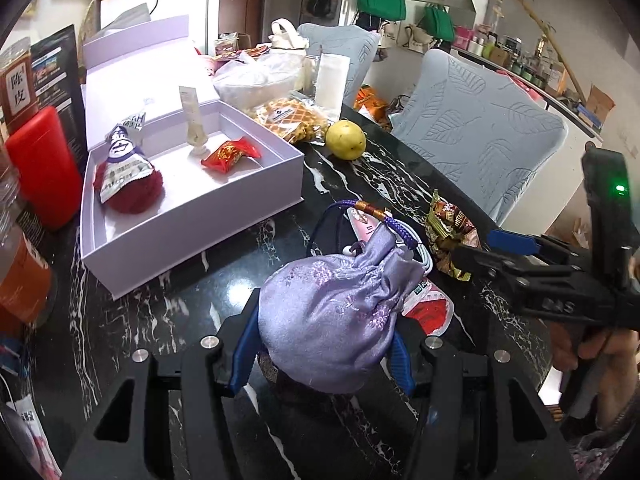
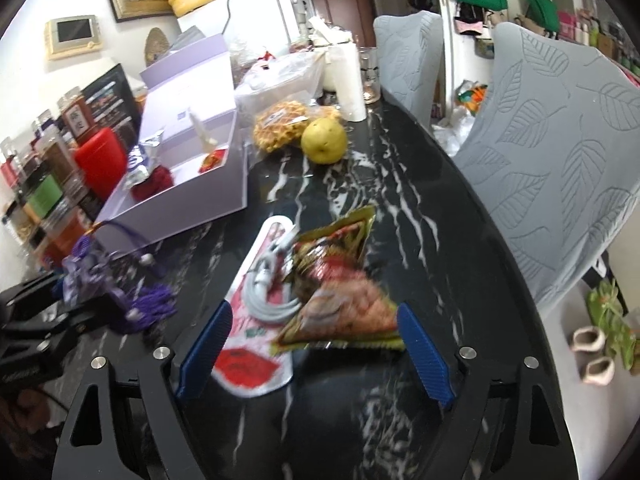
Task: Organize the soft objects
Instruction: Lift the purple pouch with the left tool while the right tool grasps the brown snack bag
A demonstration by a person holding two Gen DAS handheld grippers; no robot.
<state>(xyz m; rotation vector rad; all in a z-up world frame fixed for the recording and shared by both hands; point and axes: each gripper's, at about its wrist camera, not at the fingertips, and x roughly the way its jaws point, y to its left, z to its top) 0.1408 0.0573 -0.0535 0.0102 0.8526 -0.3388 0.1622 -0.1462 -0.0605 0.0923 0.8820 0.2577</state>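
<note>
Black marble table (image 1: 192,312) is carrying the clutter; the lavender box (image 1: 192,216) is sitting open at its far left, already holding a red pompom (image 1: 132,192), a blue-white packet and a red candy.

Lilac satin pouch (image 1: 332,320) is sitting between the left gripper (image 1: 320,356)'s blue pads, both of them pressing its sides: gripped. The fabric is looking soft, slippery and light, likely to sag and slide, so low on the full body seems the better hold than the corded neck.

Crinkly snack packet (image 2: 340,304) is lying on the table near a coiled white cable (image 2: 264,296), between the right gripper (image 2: 316,344)'s jaws, which are standing wide and not visibly pressing it. Foil is looking light and slick; pinching across the flat middle seems safest.
</note>
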